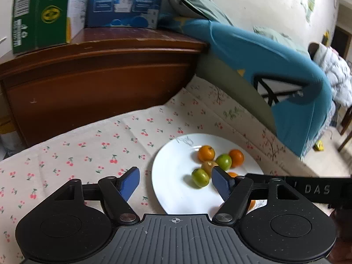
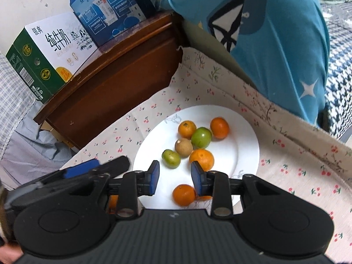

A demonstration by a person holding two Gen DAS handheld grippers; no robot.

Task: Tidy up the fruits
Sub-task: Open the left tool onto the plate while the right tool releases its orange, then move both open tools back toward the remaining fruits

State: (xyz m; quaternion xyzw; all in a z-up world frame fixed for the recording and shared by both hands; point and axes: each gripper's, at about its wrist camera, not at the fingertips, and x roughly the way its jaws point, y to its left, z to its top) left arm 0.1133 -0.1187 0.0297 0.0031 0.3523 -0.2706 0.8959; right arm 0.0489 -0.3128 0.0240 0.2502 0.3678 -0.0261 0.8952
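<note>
A white plate [image 2: 244, 145] lies on a cherry-print cloth and holds several small oranges, two green fruits and a brown one. In the right wrist view my right gripper [image 2: 175, 177] is open above the plate's near edge, with an orange [image 2: 183, 194] just below its fingers and empty between them. The green fruit [image 2: 171, 158] and the brown fruit [image 2: 183, 147] lie just beyond. In the left wrist view my left gripper [image 1: 176, 181] is open and empty over the plate's [image 1: 173, 167] left edge, next to a green fruit [image 1: 200, 177]. The left gripper also shows in the right wrist view [image 2: 88, 171].
A dark wooden headboard [image 1: 94, 83] stands behind the cloth, with a green-and-white milk carton box [image 2: 44, 52] and a blue box [image 2: 107, 8] on top. A blue cushion [image 2: 275, 44] leans at the right. The right gripper's black body [image 1: 308, 189] reaches in at the left view's right edge.
</note>
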